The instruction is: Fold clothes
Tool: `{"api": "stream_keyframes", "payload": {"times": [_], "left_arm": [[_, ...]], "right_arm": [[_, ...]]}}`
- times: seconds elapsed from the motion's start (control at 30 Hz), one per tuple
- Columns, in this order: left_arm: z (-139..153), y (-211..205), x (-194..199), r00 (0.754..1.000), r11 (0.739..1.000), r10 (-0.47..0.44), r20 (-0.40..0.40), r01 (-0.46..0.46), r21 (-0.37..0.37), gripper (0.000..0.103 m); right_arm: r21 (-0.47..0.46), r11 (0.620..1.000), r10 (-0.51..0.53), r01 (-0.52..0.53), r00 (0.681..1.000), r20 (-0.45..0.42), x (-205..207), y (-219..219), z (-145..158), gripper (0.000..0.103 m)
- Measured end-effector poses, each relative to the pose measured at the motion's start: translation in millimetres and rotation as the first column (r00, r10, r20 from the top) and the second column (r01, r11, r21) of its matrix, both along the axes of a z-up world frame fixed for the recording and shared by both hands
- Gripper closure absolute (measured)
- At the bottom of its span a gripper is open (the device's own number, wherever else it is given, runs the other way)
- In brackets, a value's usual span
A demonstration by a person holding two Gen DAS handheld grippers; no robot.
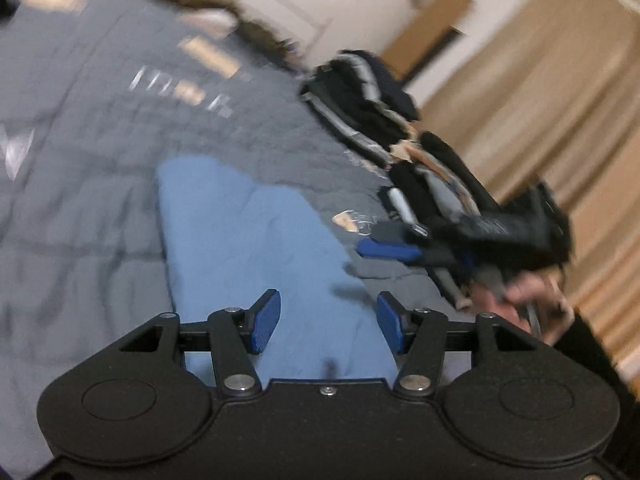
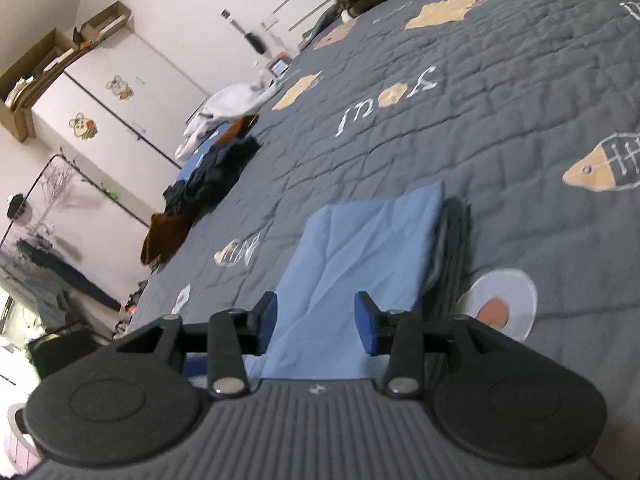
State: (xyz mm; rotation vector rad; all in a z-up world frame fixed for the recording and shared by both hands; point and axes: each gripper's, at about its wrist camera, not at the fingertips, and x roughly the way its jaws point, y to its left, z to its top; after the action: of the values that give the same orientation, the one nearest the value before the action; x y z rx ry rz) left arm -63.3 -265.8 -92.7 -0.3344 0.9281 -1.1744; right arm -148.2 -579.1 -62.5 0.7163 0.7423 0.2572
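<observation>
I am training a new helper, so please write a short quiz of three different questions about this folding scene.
1. True or false: the left gripper is clamped on cloth.
2. What colour is the folded cloth ahead of the right gripper?
3. The cloth lies on: A) a wooden floor, B) a grey quilt, C) a chair.

Key: 1 false, its jaws stand apart; 2 light blue; 3 B.

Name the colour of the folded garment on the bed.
Light blue; the folded garment shows best in the right wrist view.
</observation>
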Motion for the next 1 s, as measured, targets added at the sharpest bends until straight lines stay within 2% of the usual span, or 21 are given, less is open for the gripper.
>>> {"api": "stream_keyframes", "payload": {"times": [0.13, 0.23, 0.33, 0.43, 0.77, 0.9, 1.0], "left_arm": [[-18.7, -7.4, 15.7, 0.988, 1.000, -0.002, -0.154, 0.004, 0.016, 0.050], [-27.4, -11.7, 18.5, 0.980, 0.999, -0.011, -0.200, 0.019, 0.035, 0.050], [-33.5, -11.4, 15.4, 0.974, 0.998, -0.018, -0.228, 0.030, 0.051, 0.050], [-36.4, -8.3, 6.6, 0.972, 0.995, -0.034, -0.232, 0.054, 0.081, 0.050], [-30.4, 5.5, -19.8, 0.978, 0.989, -0.045, -0.202, 0.072, 0.128, 0.049], [-23.7, 8.9, -29.3, 0.983, 0.987, -0.044, -0.180, 0.070, 0.145, 0.040], [-18.8, 11.4, -36.5, 0.986, 0.985, -0.043, -0.164, 0.069, 0.157, 0.036]], "right_arm": [[0.031, 1.000, 0.009, -0.008, 0.999, -0.042, -9.9, 5.2, -14.5, 0.061], [0.076, 0.997, 0.006, -0.001, 0.997, -0.072, -23.3, 5.7, -29.3, 0.061], [0.057, 0.998, 0.016, -0.009, 0.993, -0.113, -35.7, 12.4, -39.1, 0.061], [0.048, 0.999, 0.013, -0.006, 0.987, -0.158, -45.7, 13.8, -47.4, 0.061], [0.003, 1.000, -0.018, 0.019, 0.979, -0.202, -71.3, 25.3, -51.9, 0.062], [-0.059, 0.998, -0.051, 0.038, 0.970, -0.238, -80.1, 33.0, -50.2, 0.061], [-0.049, 0.994, -0.107, 0.099, 0.972, -0.209, -92.6, 31.1, -44.2, 0.061]]}}
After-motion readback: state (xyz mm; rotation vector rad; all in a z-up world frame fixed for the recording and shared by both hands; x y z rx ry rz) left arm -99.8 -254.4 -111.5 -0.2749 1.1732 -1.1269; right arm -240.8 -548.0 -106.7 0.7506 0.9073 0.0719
